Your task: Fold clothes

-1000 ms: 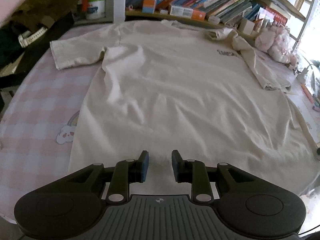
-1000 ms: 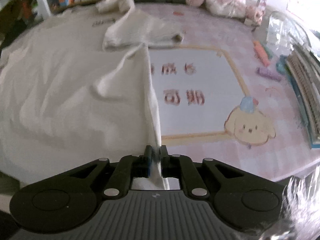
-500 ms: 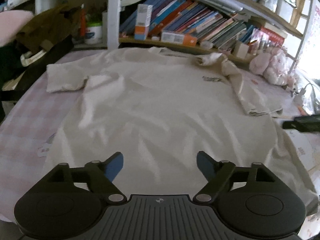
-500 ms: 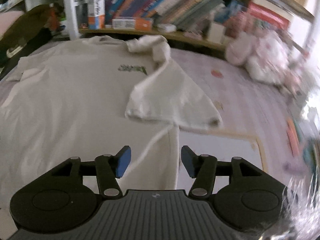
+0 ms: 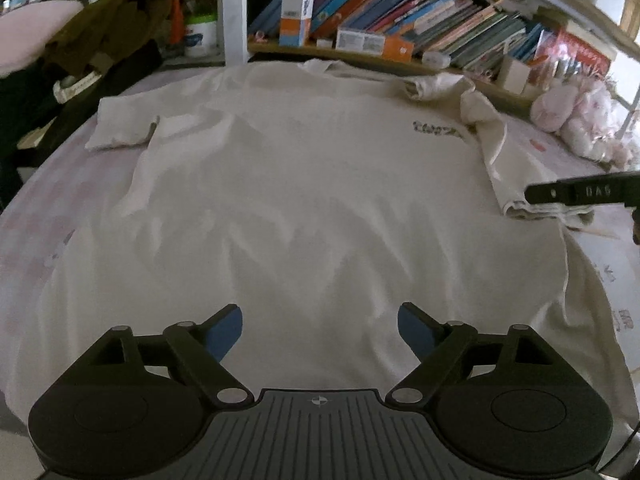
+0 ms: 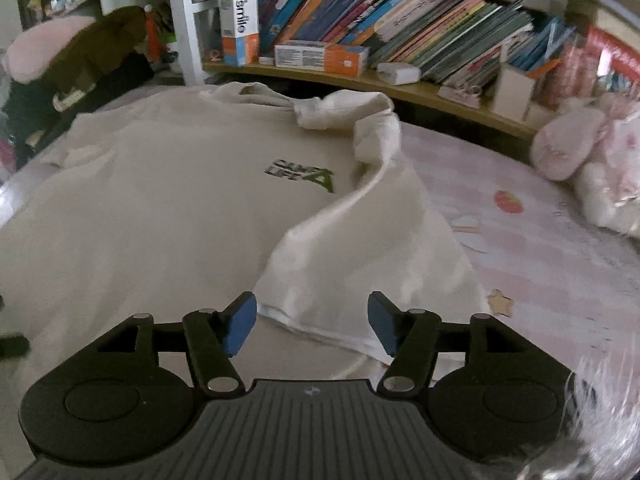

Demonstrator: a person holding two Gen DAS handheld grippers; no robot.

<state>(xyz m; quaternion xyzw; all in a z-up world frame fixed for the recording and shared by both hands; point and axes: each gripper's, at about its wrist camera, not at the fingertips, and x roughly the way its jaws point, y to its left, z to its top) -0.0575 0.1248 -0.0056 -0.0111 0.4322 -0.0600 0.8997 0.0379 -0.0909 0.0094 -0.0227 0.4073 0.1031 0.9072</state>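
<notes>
We hold both grippers above a cream T-shirt that lies spread flat, front up, on a pink checked tabletop. Our left gripper hovers over the shirt's lower middle with its jaws spread wide and nothing between them. Our right gripper hangs over the shirt's right side, jaws likewise spread and holding nothing; in the left view its dark finger pokes in from the right edge just above the sleeve hem.

The right sleeve is folded inward and lies on the body of the shirt, its hem just ahead of the right jaws. Beside that fold sits a small green chest logo. The left sleeve lies stretched out flat on the tabletop. The collar points toward a wooden shelf crowded with leaning books, an orange and white box standing upright and a flat orange box beside it.

A pink plush toy rests on the tabletop to the right of the shirt, well apart from it. To the left, past the shirt's left sleeve, a dark heap of clothes is piled, with a white tub near it on the shelf.
</notes>
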